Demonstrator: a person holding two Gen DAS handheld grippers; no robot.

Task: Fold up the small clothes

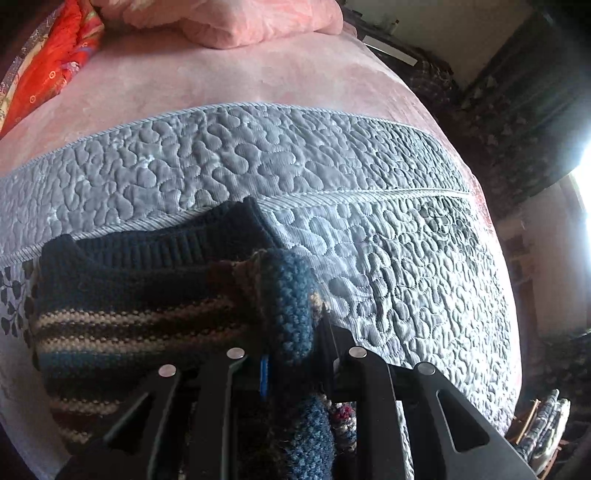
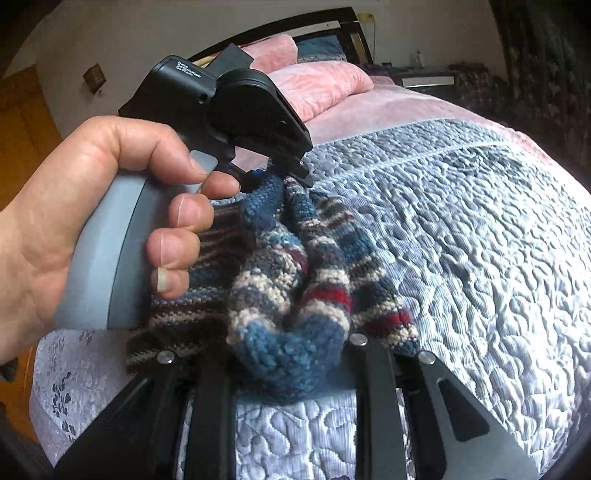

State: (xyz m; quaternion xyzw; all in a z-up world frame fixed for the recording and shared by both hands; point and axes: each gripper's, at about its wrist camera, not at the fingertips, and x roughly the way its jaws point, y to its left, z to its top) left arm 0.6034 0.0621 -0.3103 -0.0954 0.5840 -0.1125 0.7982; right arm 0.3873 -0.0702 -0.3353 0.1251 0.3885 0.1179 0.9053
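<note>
A small striped knitted sweater (image 1: 125, 314) in blue, cream, brown and red lies bunched on the grey quilted coverlet (image 1: 369, 166) of a bed. My left gripper (image 1: 295, 332) is shut on a thick blue knitted edge of it, with the navy ribbed band (image 1: 166, 245) lying just beyond. In the right wrist view a hand (image 2: 74, 206) holds the left gripper (image 2: 295, 173), whose tips pinch the sweater (image 2: 295, 266) from above. My right gripper (image 2: 291, 354) is shut on a rolled blue fold at the sweater's near end. The fingertips of both are buried in the knit.
A pink blanket (image 1: 221, 77) covers the far part of the bed, with pink pillows (image 2: 325, 88) at the dark headboard (image 2: 295, 26). Red patterned bedding (image 1: 55, 66) lies at the far left. A white floral sheet (image 2: 74, 387) shows at the near left. Dark furniture (image 1: 517, 110) stands to the right.
</note>
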